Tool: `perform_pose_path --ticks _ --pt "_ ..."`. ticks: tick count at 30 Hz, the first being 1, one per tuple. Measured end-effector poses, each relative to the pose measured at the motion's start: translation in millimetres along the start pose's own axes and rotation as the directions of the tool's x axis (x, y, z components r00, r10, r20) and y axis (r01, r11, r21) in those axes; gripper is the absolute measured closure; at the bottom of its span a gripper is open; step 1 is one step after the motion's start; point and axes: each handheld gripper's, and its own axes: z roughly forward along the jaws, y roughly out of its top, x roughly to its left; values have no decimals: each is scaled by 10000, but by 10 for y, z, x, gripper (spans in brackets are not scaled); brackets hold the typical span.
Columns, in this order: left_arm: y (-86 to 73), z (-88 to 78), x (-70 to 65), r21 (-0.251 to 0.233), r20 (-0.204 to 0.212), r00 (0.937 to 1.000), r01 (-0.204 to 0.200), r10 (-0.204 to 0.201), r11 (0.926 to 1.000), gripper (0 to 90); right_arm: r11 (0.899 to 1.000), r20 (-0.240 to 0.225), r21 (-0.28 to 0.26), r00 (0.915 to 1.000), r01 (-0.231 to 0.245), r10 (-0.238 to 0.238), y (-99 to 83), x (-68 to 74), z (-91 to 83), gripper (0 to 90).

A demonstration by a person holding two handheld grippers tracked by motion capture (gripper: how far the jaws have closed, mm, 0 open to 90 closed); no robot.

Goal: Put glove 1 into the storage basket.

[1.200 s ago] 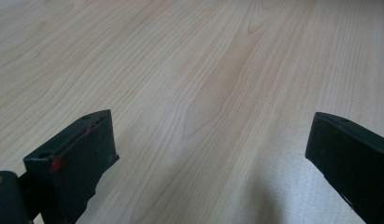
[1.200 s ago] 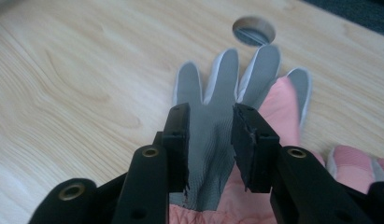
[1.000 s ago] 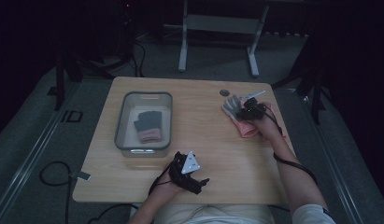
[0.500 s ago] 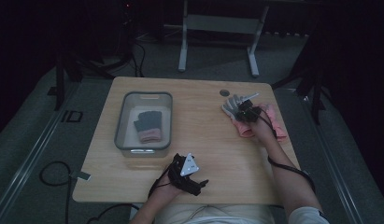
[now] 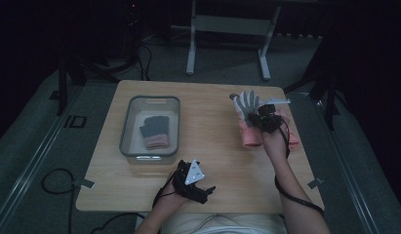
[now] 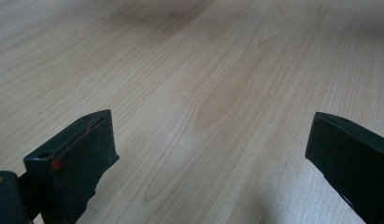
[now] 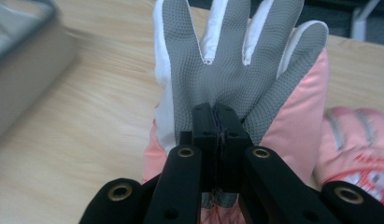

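Observation:
A pink glove with a grey dotted palm and white finger sides (image 7: 236, 56) hangs in my right gripper (image 7: 217, 116), whose jaws are pressed together on a pinch of its palm fabric. In the high view this glove (image 5: 247, 105) is held over the table's right part, fingers spread upward, with the right gripper (image 5: 264, 119) just behind it. A second pink glove (image 7: 353, 140) lies on the table beside it (image 5: 291, 130). My left gripper (image 5: 193, 178) rests near the front edge, jaws wide apart (image 6: 208, 144) over bare wood.
A clear plastic bin (image 5: 127, 122) stands on the left half of the wooden table (image 5: 208, 146) and holds a dark grey and pink glove (image 5: 154, 131). The bin's wall (image 7: 21, 56) is blurred at the left of the right gripper view. A metal stand (image 5: 227, 29) is behind the table.
The right hand has risen and drawn slightly toward the table's middle, lifting the grey-palmed glove off the pink pile. The left hand has stayed where it was.

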Motion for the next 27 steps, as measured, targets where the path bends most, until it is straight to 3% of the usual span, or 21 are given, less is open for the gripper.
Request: perform_pose_path --ticks 1,3,5,8,14,19,23,27 --pt "5 -6 -2 -7 -14 10000 -25 25 10000 14 9994 -150 -130 9994 -310 308 -4 32 -76 883" --pt "15 -7 -12 -36 -55 9999 -98 98 9999 14 9987 -230 -236 9987 -456 451 -4 72 -146 883" --pt "21 -5 -17 -83 18 10000 -89 89 9999 14 9921 -758 -340 9902 -1205 1177 -81 243 -346 883" --pt "29 -3 -35 -85 -26 9998 -196 196 9998 14 9925 -890 -280 9893 -1188 1159 -203 436 -382 884" --pt "32 -34 -53 -118 -16 9999 -172 171 9998 14 9880 -781 65 9849 -1545 1545 -385 522 -216 884" --pt "13 -60 -56 -28 1 9998 -196 196 9998 14 9792 -549 652 9791 -1920 1957 -543 516 76 884" --pt "1 -46 -41 31 33 10000 -40 39 10000 14 9732 -749 1145 9751 -1993 2086 -623 520 293 882" --pt "-21 -1 -38 215 143 9998 -110 107 9997 14 9696 -563 1393 9759 -2014 2108 -677 555 404 881"
